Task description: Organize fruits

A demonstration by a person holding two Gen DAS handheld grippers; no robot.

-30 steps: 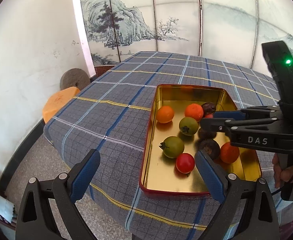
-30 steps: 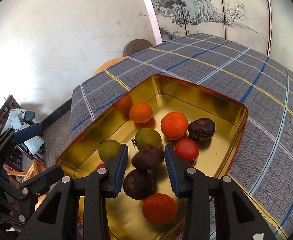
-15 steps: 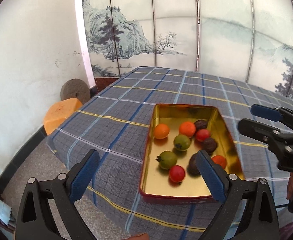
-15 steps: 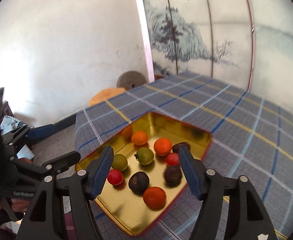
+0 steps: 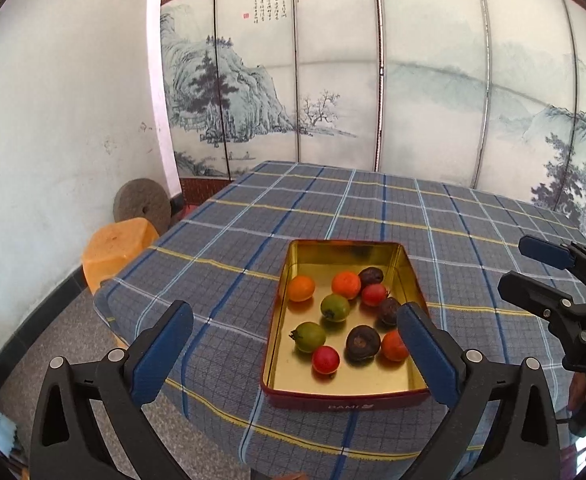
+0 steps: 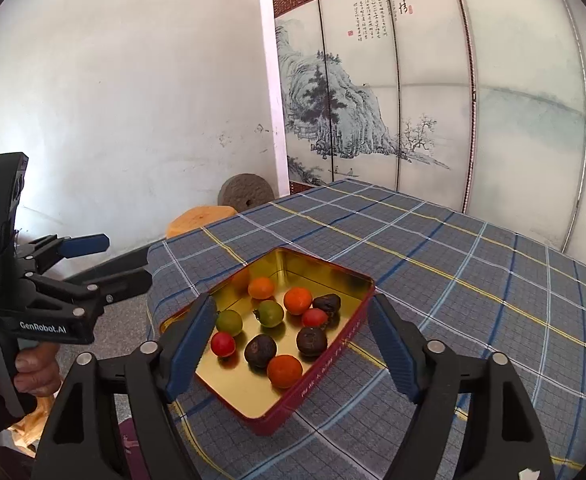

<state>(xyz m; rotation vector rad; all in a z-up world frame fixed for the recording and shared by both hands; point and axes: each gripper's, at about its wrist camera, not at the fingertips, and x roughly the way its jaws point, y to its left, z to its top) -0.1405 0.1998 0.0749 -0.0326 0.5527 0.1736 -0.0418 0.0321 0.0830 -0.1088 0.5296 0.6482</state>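
Note:
A gold tin tray (image 5: 407, 268) with red outer walls sits on the plaid table near its corner; it also shows in the right wrist view (image 6: 333, 344). Inside lie several small fruits: orange ones (image 5: 346, 285), green ones (image 5: 335, 307), red tomatoes (image 5: 326, 360) and dark wrinkled passion fruits (image 5: 362, 343). My left gripper (image 5: 293, 356) is open and empty, held back above the table's near edge. My right gripper (image 6: 293, 352) is open and empty, raised above the tray's near side. The right gripper also shows at the right of the left wrist view (image 5: 549, 276).
The blue plaid tablecloth (image 5: 373, 208) covers the table. An orange stool (image 5: 117, 248) and a round millstone (image 5: 143, 205) stand on the floor at the left by the white wall. A painted folding screen (image 5: 373, 80) stands behind the table.
Both grippers have pulled back and up from the tray. The right gripper, which was narrowed around a dark passion fruit in the tray, has opened wide and left it there.

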